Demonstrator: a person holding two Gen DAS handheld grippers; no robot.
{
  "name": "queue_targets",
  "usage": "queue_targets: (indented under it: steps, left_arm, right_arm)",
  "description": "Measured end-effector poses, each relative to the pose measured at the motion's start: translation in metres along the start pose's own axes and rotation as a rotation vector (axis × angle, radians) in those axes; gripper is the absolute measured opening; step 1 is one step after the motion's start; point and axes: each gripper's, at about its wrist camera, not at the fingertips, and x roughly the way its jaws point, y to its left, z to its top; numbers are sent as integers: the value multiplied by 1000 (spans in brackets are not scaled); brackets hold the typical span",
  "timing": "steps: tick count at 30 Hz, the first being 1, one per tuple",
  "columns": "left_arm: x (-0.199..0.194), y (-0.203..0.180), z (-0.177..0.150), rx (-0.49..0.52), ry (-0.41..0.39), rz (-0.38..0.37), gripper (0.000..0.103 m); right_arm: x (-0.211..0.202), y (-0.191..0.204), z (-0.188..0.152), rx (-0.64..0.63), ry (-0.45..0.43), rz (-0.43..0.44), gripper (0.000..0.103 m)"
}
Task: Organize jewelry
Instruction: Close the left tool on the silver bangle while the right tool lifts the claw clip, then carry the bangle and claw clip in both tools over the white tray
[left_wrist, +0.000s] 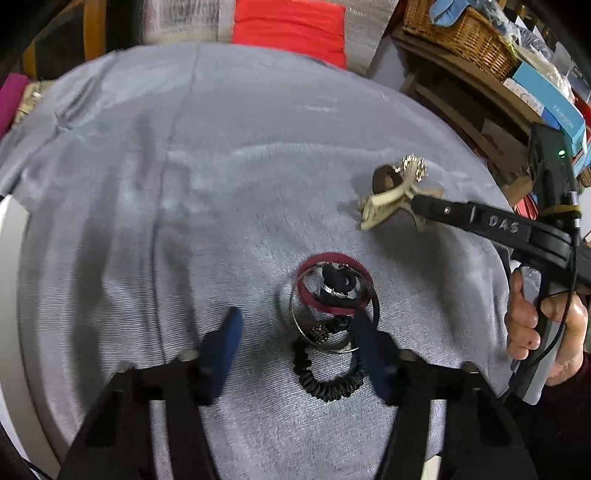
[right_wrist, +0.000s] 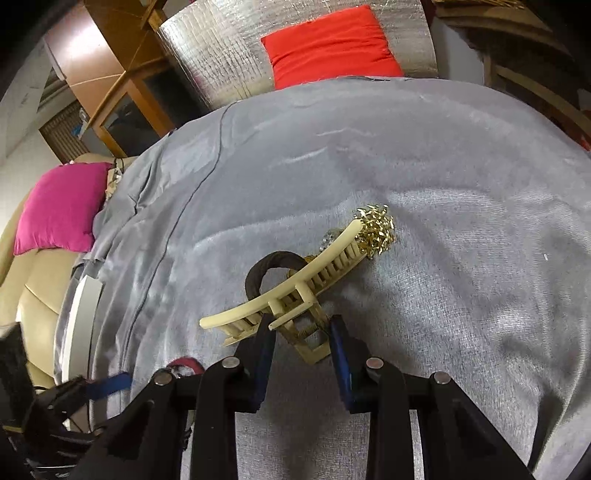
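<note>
Clearly the right claw is clenched on the lever end of a cream plastic hair clip, its blue pads pressing the spring-hinged tabs from both sides. That clip looks light and stiff, with thin teeth that could snap if twisted; the tabs are the sensible hold, though squeezing them will likely spread the toothed halves. Just behind it, touching, lie a dark brown hair tie and a gold tinsel ornament, both soft and nearly weightless; a small silvery piece beside the ornament is too blurred to name.

The left claw stands released, its blue fingers straddling a tangled heap on the grey cloth: a maroon hair band, a thin metal bangle and a black scrunchie. The bangle is rigid and probably slippery; the bands are limp and should snag on each other, so lifting one may drag others. Whether the right-hand finger touches the heap cannot be told. What lies at the heap's centre, something black with a silver glint, is hard to make out. A hand grips the other tool's handle, partly cut off by the frame edge.
</note>
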Motion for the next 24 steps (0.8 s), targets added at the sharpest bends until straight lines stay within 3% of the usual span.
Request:
queue_targets:
  steps: [2, 4, 10, 19, 24]
  left_arm:
    - [7, 4, 3, -20, 29, -32, 35]
    - [12, 9, 6, -42, 52, -76, 25]
    - [16, 10, 12, -40, 59, -109, 10]
    - [19, 9, 30, -38, 11, -102, 6]
    - [-2, 26, 44, -124, -109, -89, 6]
  right_arm:
    - [0, 0, 1, -4, 4, -1, 32]
    - [1, 0, 1, 7, 14, 3, 33]
    - [8, 0, 3, 3, 14, -14, 43]
    - [6, 17, 3, -58, 11, -24, 33]
    - [-10, 17, 5, -34, -44, 24, 32]
